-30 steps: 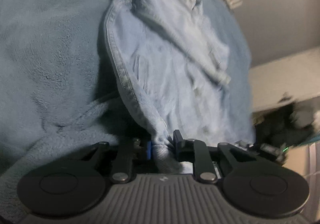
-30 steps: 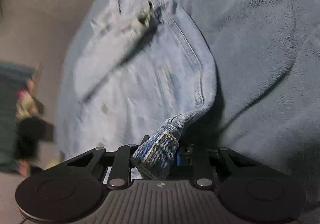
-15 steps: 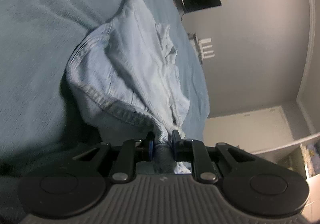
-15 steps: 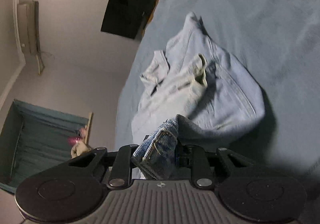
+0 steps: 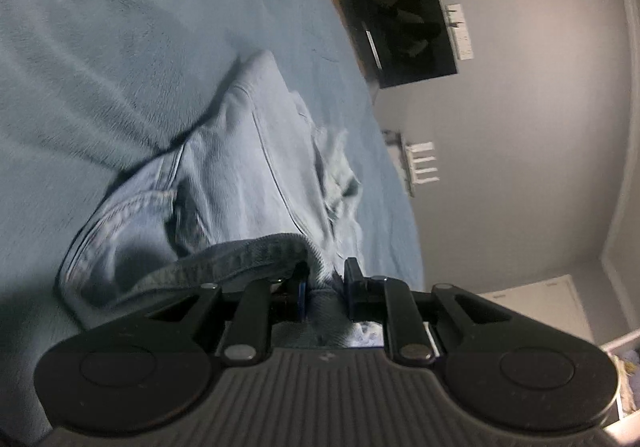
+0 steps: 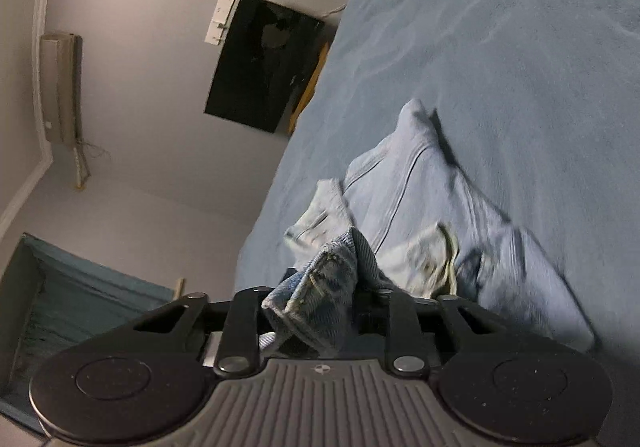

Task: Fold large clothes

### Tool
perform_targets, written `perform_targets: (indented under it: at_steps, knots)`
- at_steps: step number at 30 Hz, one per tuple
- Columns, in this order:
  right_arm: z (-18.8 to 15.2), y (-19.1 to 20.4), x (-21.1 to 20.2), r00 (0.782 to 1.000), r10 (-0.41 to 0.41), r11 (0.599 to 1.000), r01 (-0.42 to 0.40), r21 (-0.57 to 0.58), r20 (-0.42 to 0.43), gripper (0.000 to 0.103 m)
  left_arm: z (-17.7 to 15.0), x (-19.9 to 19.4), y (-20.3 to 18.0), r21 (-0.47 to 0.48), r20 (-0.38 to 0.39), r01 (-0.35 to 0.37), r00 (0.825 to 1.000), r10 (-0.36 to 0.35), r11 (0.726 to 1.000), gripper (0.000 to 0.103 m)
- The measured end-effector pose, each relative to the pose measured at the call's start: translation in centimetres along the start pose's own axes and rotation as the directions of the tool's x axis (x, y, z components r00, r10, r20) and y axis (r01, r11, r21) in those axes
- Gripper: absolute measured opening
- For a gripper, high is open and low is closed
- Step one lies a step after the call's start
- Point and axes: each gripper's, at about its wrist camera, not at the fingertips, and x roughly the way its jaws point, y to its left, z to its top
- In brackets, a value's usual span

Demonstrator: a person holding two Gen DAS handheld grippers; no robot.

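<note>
Jeans lay crumpled on the blue blanket straight ahead of both your tools, light denim, seams and a frayed patch showing. Your left gripper had its fingers nearly closed on a bunched fold of the denim; the fabric ran up from between the blue pads, and a darker hemmed band draped over the left finger. The rest of the garment spread away from that gripper toward the far edge of the bed.

Your right gripper was likewise pinched on the jeans: a thick, darker wad of denim with worn stitching stood up out of the gap and hid the fingertips. From that wad the cloth fell to the right and forward onto the blanket.

Both views were motion-blurred on the near fabric. A dark wall screen hung beyond the bed's edge; also seen from the left side.
</note>
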Motion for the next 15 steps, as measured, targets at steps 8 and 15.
perform_targets:
  at_steps: [8,15]
  knots:
    - [2.6,-3.8,0.7,0.987,-0.036,0.999,0.030,0.046,0.154,0.067,1.0,2.2,2.6,-0.035,0.114,-0.025,0.993,0.029,0.999,0.042]
    - [3.7,-1.9,2.0,0.982,-0.112,0.963,0.145,-0.227,0.153,0.068,2.6,0.0,1.7,0.146,0.230,-0.148,0.967,0.112,0.978,0.069]
